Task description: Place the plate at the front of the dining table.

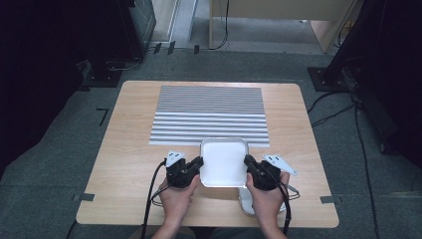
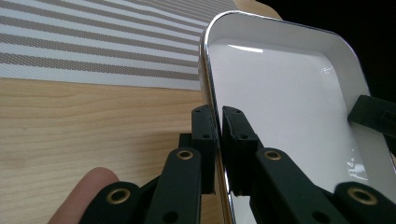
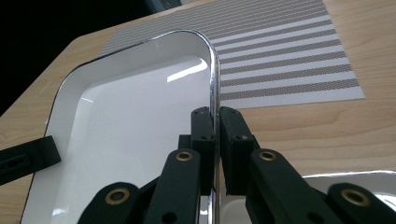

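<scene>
1. The tray (image 1: 223, 162) is white with a shiny metal rim. It sits near the front middle of the table (image 1: 129, 149), its far edge overlapping the near edge of the striped mat (image 1: 209, 114).
2. The left tongs (image 1: 198, 163) are clamped on the tray's left rim. In the left gripper view the two jaws stand pressed together with the thin rim (image 2: 219, 140) between them, one jaw outside the wall and one inside.
3. The right tongs (image 1: 248, 162) are clamped on the right rim in the same way; the right gripper view shows the chrome edge (image 3: 215, 116) pinched between the jaws.
4. The grips sit opposite each other at roughly mid-length of the long sides. This likely keeps the tray balanced and level, so it would not tip toward either end if carried.
5. Gripping the rim makes sense: the walls are shallow and the rim is the one edge thin enough for the jaws to close on.
6. Whether the tray rests on the table or hangs slightly raised cannot be told.
7. A second tray (image 1: 245, 201) lies just behind the right hand (image 1: 267, 199), near the table's front edge; its corner appears in the right gripper view.
8. No brand, label or writing can be read on the tray, mat or tongs.
</scene>
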Motion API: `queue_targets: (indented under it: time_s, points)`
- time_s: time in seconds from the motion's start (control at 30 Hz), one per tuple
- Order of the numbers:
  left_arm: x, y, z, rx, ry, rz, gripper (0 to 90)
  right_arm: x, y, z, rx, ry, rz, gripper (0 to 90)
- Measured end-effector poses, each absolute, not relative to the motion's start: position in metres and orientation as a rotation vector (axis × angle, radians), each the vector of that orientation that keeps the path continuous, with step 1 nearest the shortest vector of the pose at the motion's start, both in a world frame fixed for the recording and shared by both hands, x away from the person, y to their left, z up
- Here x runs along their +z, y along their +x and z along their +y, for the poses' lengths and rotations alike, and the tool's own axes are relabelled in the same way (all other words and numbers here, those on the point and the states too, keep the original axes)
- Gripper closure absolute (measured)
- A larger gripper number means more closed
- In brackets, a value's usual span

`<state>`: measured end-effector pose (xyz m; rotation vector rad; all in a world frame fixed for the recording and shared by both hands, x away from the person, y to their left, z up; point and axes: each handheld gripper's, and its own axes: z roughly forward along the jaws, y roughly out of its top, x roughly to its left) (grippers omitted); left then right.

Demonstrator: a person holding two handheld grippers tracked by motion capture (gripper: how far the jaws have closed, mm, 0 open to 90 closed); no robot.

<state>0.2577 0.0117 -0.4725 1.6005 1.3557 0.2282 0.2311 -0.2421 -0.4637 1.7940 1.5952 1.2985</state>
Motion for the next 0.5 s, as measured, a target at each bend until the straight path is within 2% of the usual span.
queue_targets:
  time_s: [0.5]
  points:
    - [-0.459, 0.277, 0.033, 0.293, 1.589, 1.370, 85.8, -0.454, 0.257, -0.219, 1.329, 1.768, 1.615, 86.5]
